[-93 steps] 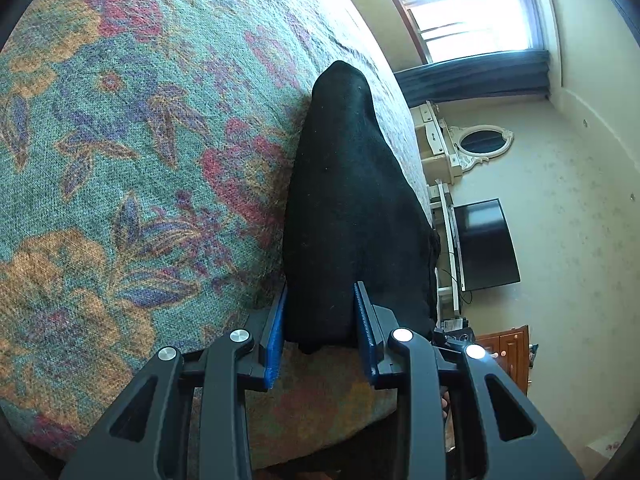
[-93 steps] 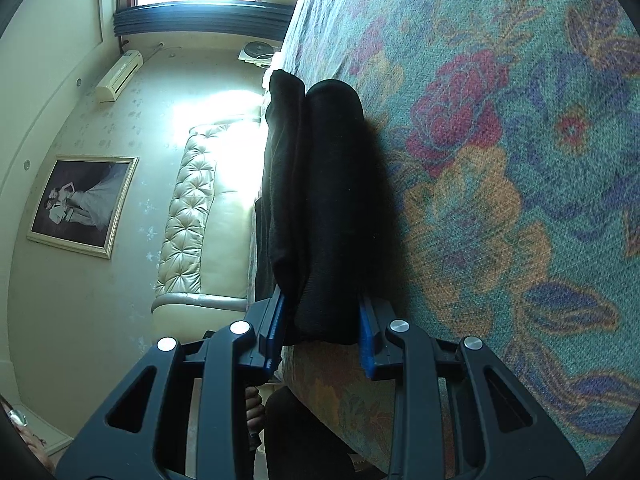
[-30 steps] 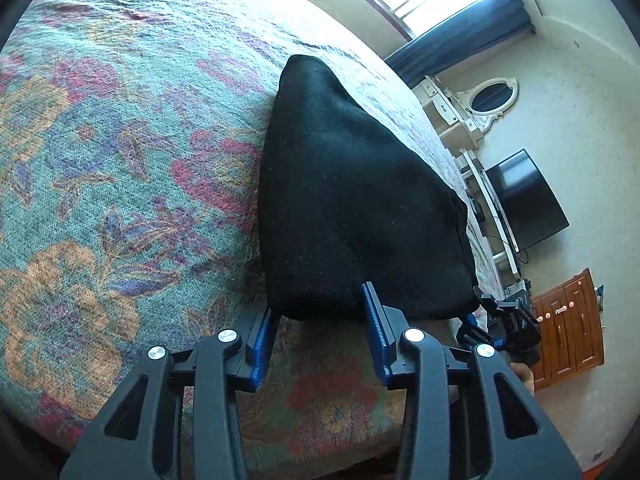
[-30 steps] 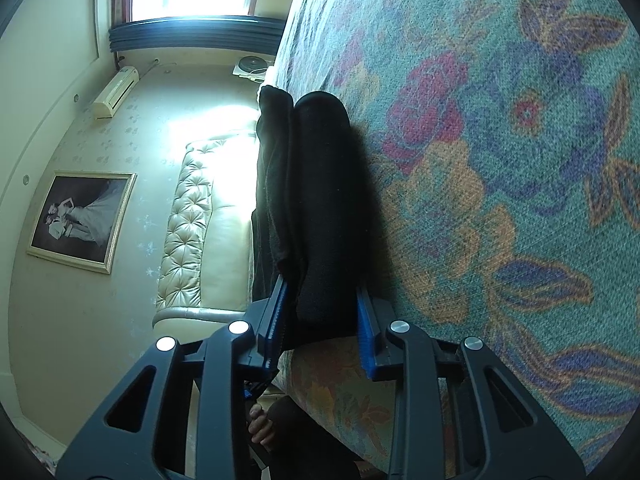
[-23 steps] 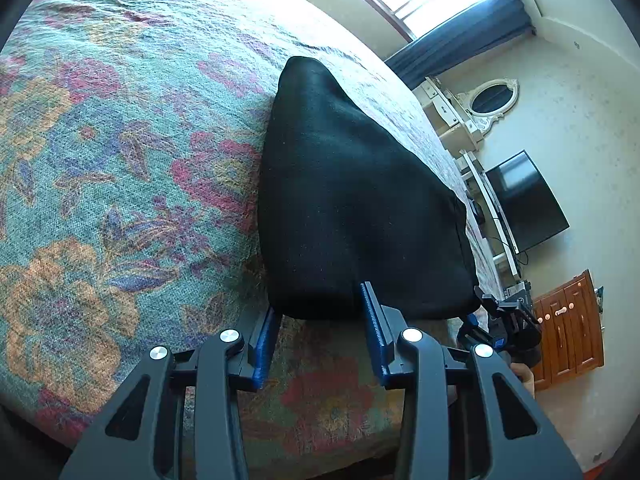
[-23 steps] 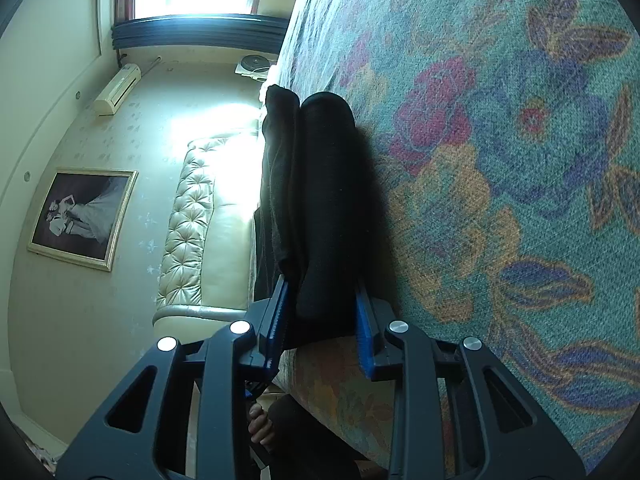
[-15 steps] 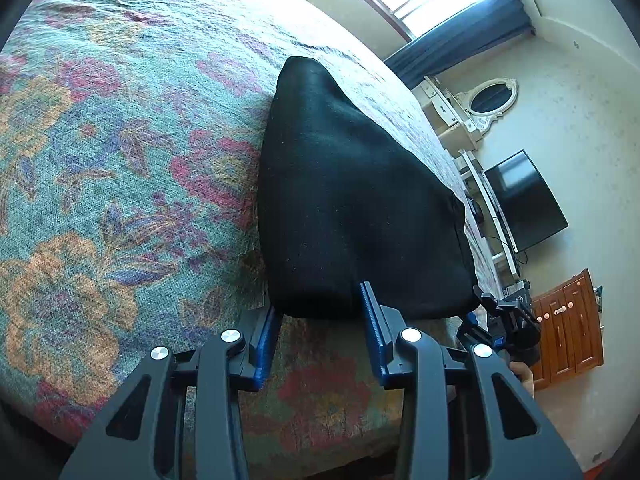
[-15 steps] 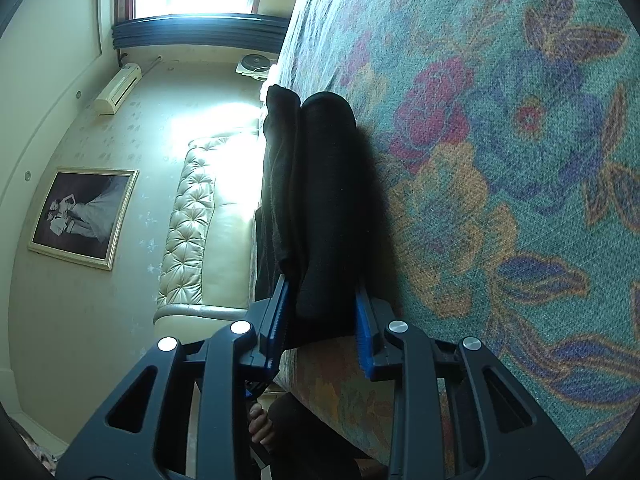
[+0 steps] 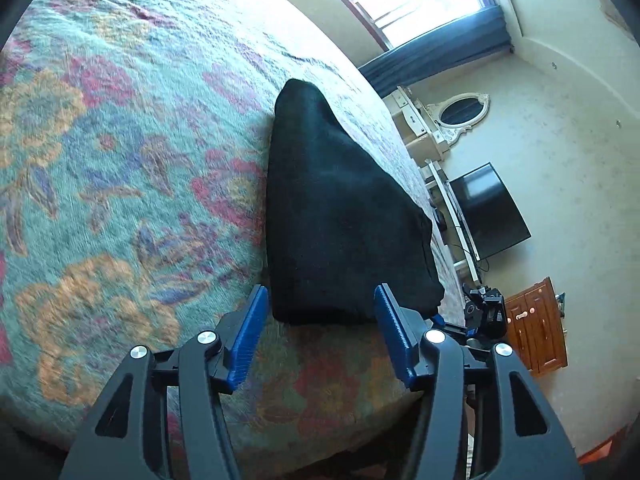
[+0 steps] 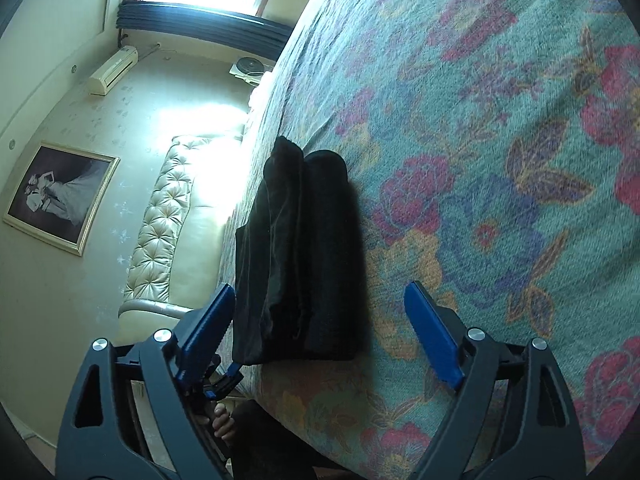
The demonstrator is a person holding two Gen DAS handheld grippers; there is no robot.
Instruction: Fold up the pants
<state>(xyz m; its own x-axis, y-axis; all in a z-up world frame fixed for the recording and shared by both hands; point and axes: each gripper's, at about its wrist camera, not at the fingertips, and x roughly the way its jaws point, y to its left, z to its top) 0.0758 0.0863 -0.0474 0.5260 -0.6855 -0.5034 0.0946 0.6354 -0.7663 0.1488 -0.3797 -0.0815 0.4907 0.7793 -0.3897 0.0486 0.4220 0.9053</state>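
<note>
Pants (image 9: 344, 216), black and folded into a thick bundle, lie near the edge of a bed covered by a floral teal bedspread (image 9: 120, 152). In the left wrist view the bundle fills the centre of the frame. The left gripper (image 9: 318, 322) has just been opening; its blue pads (image 9: 248, 336) stand apart on either side of the bundle's near edge, not pressing it. In the right wrist view the pants (image 10: 308, 264) sit left of centre, layers stacked. The right gripper (image 10: 326, 334) has also just been opening and is spread wide, holding nothing, its fingers (image 10: 430, 336) clear of the cloth.
</note>
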